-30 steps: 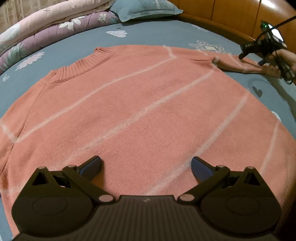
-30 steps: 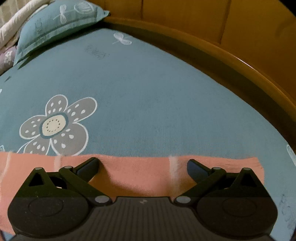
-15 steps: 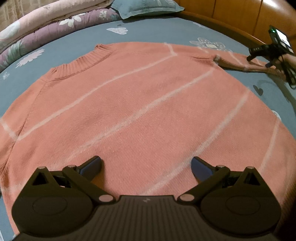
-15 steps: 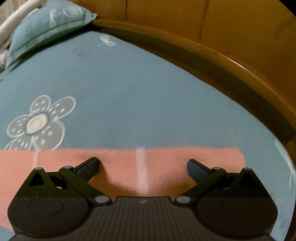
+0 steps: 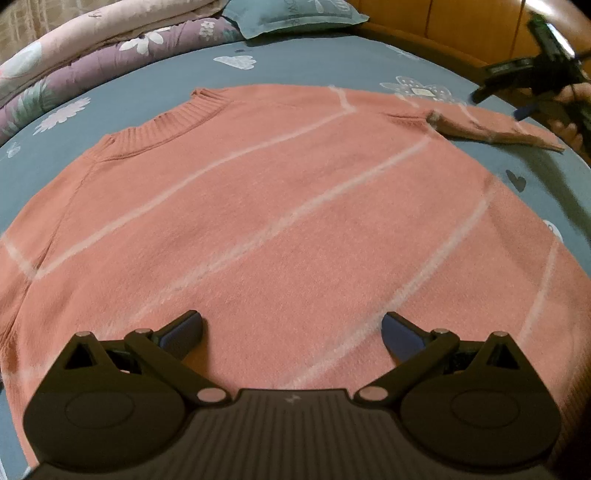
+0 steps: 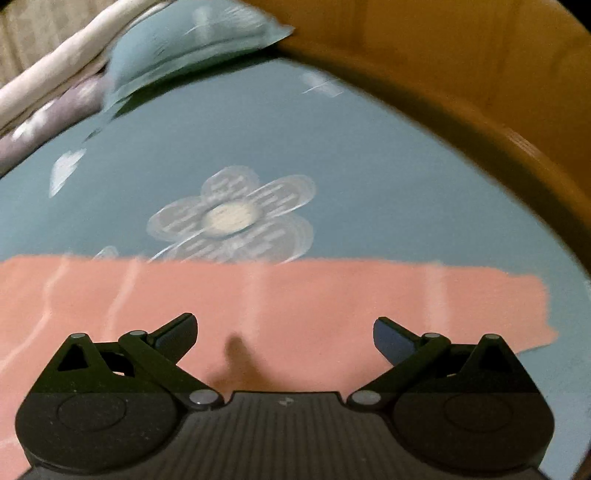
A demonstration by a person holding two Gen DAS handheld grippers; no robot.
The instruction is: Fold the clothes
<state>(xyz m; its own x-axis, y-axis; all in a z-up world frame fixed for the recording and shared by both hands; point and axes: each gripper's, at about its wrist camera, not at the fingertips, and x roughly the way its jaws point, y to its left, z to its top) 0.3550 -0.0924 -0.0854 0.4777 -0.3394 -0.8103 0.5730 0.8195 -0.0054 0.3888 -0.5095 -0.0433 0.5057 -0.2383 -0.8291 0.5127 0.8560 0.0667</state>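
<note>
A: Two grippers, both spread wide and empty. The left gripper point(image 5: 291, 328) hovers low over the sweater point(image 5: 295, 206) body, hem end, flat on the bedsheet point(image 5: 303, 62).

B: And the sleeve point(image 6: 332, 291)?

A: Just ahead of the right gripper point(image 6: 284, 332), running crosswise, cuff to the right. Nearer arm: right. Beyond lie the pillow point(image 5: 291, 14) and the wooden bed frame point(image 6: 480, 122), well clear.

Left gripper point(image 5: 291, 328) jaws spread wide, right gripper point(image 6: 285, 332) jaws spread wide, both empty

matte black ribbed left gripper point(image 5: 291, 328) and right gripper point(image 6: 284, 332), silver pivot pins, dark blue-padded jaws
</note>
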